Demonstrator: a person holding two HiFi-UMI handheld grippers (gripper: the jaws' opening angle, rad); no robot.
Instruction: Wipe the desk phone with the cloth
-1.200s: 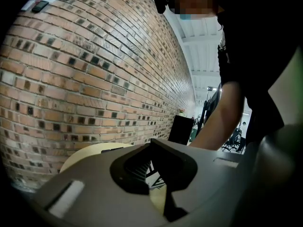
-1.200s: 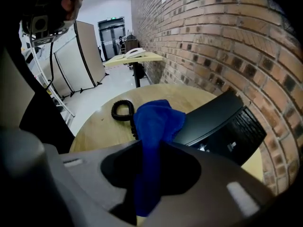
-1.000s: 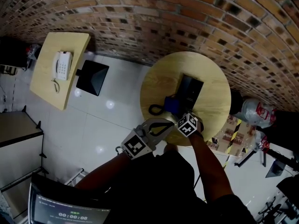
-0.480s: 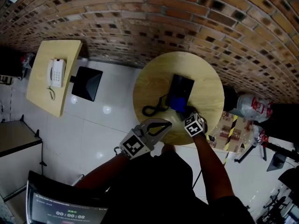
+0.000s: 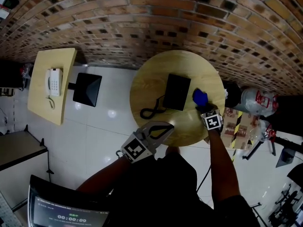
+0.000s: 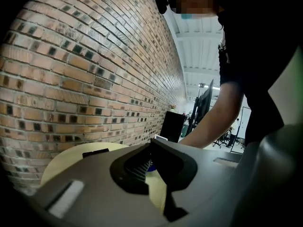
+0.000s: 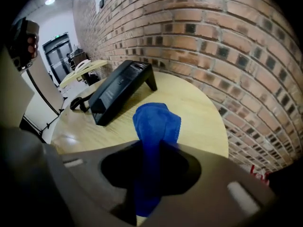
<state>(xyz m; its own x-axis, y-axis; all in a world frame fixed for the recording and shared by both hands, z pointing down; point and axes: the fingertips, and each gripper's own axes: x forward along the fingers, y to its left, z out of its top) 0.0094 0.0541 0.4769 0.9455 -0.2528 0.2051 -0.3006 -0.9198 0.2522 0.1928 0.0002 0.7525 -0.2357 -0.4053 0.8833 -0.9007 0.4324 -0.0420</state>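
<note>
A black desk phone (image 5: 176,92) lies on the round wooden table (image 5: 147,86), with its coiled cord (image 5: 150,111) looping off its left side. My right gripper (image 5: 204,109) is shut on a blue cloth (image 5: 200,97), which hangs just right of the phone and apart from it. In the right gripper view the cloth (image 7: 156,122) bunches out ahead of the right gripper (image 7: 150,150), and the phone (image 7: 120,89) stands to its left. My left gripper (image 5: 168,126) hovers shut and empty over the table's near edge. In the left gripper view this gripper (image 6: 152,145) points across the table (image 6: 71,157).
A brick wall (image 5: 156,27) runs behind the table. To the left stands a square table (image 5: 40,98) with a white phone (image 5: 53,82), and a black box (image 5: 87,89) beside it. A water bottle (image 5: 253,100) and a cardboard box (image 5: 236,126) sit on the floor at right.
My right gripper has carried the blue cloth from the phone's near left corner across to the right of the phone. The left gripper has stayed where it was.
</note>
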